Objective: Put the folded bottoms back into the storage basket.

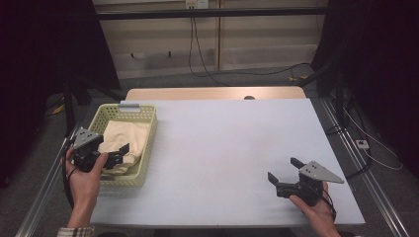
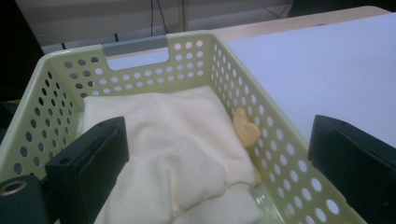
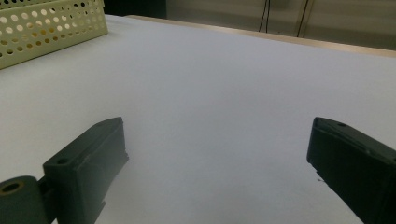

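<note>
Dark curtains and a pale panelled wall with hanging black cables are seen behind the white surface (image 1: 222,148), which covers most of a wooden top whose far edge is left bare.

At the left edge of the surface a pale yellow-green perforated basket (image 1: 148,143) is placed, with a grey tab on its far rim. Within it a folded cream cloth (image 1: 123,136) is laid, taking up most of the floor. In the left gripper view a small yellow-orange piece (image 2: 246,128) is seen wedged between the cloth (image 2: 173,149) and the holed side wall of the basket (image 2: 280,154); what it is cannot be told.

The left claw (image 1: 121,153) is held in a hand (image 1: 86,177) at the near end of the basket, above the cloth, with its jaws spread wide. In its own view one jaw is seen over the cloth and the other beyond the basket's side wall, and nothing is gripped between them.

The right claw (image 1: 284,170) is held in the other hand (image 1: 316,210) near the front right corner of the surface, well apart from the basket. Its jaws are likewise spread wide and empty, with bare white surface (image 3: 210,116) seen between them and a corner of the basket (image 3: 51,28) far off at upper left.
</note>
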Demonstrator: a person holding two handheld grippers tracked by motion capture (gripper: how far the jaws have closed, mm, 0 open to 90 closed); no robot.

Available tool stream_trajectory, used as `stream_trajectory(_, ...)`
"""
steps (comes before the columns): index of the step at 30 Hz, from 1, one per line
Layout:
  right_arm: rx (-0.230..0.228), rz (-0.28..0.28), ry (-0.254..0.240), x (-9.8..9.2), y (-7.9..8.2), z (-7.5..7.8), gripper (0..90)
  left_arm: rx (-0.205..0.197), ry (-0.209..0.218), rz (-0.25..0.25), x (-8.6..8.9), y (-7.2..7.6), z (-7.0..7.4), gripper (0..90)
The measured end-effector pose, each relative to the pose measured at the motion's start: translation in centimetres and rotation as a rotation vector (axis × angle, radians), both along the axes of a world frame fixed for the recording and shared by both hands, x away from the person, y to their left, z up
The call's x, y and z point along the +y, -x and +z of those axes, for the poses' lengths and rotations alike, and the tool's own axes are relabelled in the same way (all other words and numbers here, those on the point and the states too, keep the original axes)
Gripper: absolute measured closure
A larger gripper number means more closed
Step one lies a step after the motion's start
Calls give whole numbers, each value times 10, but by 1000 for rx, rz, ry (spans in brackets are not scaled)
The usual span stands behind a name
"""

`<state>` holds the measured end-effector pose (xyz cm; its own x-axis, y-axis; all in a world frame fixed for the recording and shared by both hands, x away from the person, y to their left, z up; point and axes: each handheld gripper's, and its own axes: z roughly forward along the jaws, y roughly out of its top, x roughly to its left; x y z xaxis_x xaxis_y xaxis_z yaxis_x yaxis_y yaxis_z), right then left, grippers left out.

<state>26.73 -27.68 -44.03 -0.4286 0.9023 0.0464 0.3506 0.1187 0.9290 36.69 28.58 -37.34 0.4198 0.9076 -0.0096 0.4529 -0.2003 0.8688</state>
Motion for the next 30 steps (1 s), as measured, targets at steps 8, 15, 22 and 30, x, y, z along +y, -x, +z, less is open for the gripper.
stream_trajectory(8, -2, 2, 1, 0, 0, 0, 47, -21, -34, -54, -15, 15, 4, 56)
stream_trajectory(15, -2, 2, 0, 0, 0, 0, 46, -42, -30, -80, -25, 25, 8, 57)
stream_trajectory(22, -3, 6, 6, 1, 0, 0, 46, -40, -27, -91, -37, 25, 4, 59)
stream_trajectory(30, -3, 7, 3, 1, 0, 0, 46, -52, -15, -132, -53, 23, 9, 59)
